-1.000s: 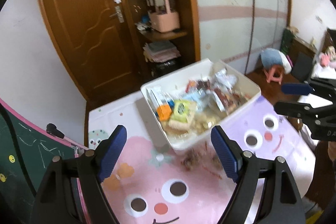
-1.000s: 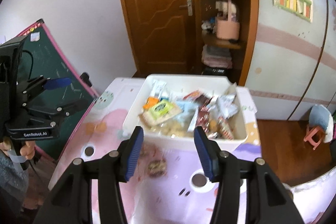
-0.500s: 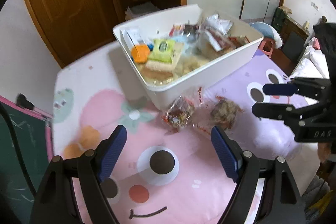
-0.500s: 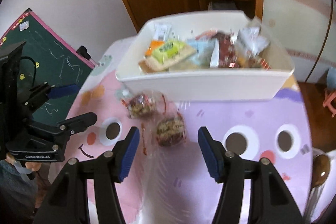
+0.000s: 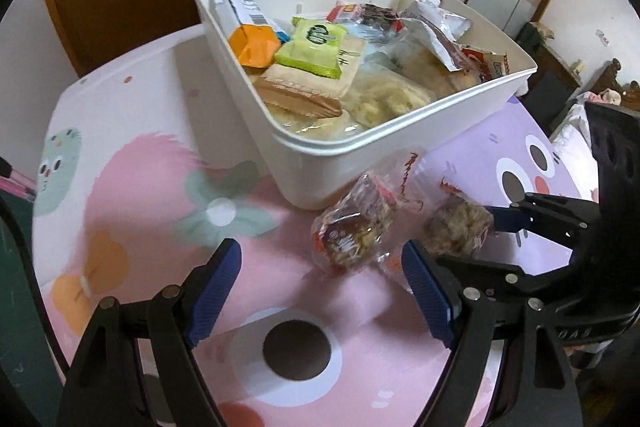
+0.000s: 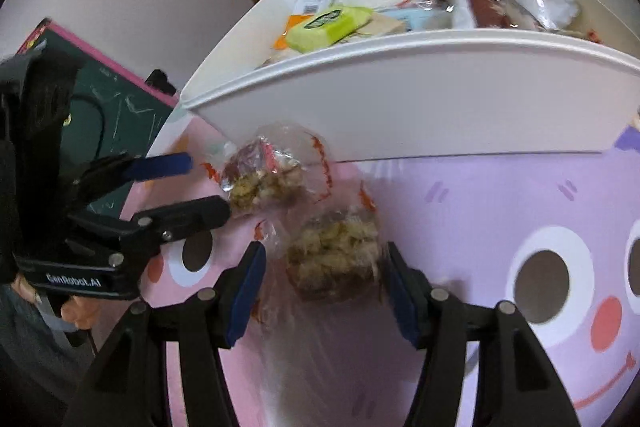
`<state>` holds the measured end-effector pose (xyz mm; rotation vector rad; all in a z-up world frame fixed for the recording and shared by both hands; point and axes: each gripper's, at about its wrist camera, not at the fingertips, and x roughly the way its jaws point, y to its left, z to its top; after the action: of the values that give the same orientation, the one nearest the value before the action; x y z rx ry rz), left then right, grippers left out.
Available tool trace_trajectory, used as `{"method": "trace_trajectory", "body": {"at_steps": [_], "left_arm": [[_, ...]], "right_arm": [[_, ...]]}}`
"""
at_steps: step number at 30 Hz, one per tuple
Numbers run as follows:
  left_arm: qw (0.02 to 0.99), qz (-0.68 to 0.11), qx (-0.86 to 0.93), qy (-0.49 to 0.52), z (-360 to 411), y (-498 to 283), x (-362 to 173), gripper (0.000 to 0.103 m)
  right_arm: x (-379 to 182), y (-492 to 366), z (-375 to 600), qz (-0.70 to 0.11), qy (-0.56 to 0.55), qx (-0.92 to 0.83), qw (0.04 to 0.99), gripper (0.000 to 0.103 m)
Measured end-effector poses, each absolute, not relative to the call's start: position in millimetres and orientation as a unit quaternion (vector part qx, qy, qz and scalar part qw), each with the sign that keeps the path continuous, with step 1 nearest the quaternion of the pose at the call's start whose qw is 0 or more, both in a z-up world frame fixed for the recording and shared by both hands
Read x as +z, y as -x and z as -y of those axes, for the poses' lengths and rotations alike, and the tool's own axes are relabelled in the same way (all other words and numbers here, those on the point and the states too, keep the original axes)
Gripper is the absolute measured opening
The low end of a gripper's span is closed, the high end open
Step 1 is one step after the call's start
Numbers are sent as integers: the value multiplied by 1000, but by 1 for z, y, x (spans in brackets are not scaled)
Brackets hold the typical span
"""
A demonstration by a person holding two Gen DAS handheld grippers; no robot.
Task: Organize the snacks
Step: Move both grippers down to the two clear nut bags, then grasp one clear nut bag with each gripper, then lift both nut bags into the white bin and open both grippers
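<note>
Clear plastic wrapped both loose snacks on the pink-and-lilac cartoon surface [image 5: 132,187], two packets in all, lying just in front of the white bin [image 5: 360,163]. On the left lay the reddish-brown packet [image 5: 356,227], its long axis slanting from near the left hand-held gripper [image 5: 320,291] up toward the bin wall, its far crimped end touching or nearly touching that wall. To its right sat the paler crumbly packet [image 6: 336,259], lumpier and rounder, so I could not name a long axis for it; its loose wrapper trailed back toward the right hand-held gripper [image 6: 324,287].

The left hand-held gripper stood wide apart with nothing between its blue pads, the reddish packet just ahead of them. The right hand-held gripper's jaws were closing around the pale packet, a pad on each side, the right one at the wrapper's edge, the left with a small gap; I could not tell whether they pressed yet.

One bin stood behind, heaped with mixed wrapped snacks, a green packet [image 5: 312,47] on top at the left.
</note>
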<state>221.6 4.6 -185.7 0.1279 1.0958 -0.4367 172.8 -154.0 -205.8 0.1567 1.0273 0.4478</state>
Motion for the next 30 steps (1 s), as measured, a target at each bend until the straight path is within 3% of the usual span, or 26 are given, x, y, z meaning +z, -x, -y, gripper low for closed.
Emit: {"method": "trace_trajectory", "body": {"at_steps": [3, 13, 15, 19, 21, 30], "left_arm": [[826, -518, -214, -54, 0, -227, -191, 82], [830, -515, -209, -51, 22, -242, -210, 80], [828, -518, -208, -53, 26, -242, -213, 70], [833, -515, -189, -70, 29, -240, -214, 57], [835, -515, -182, -71, 27, -238, -213, 39], [834, -511, -183, -95, 33, -198, -193, 37]], "right_arm": [[-204, -170, 157, -482, -63, 219, 846, 47], [-195, -159, 210, -464, -71, 154, 870, 47], [-196, -158, 216, -464, -77, 149, 870, 47], [-197, -156, 221, -464, -82, 146, 870, 47], [-195, -155, 219, -460, -78, 145, 872, 47], [-181, -140, 211, -437, -56, 157, 884, 47]]}}
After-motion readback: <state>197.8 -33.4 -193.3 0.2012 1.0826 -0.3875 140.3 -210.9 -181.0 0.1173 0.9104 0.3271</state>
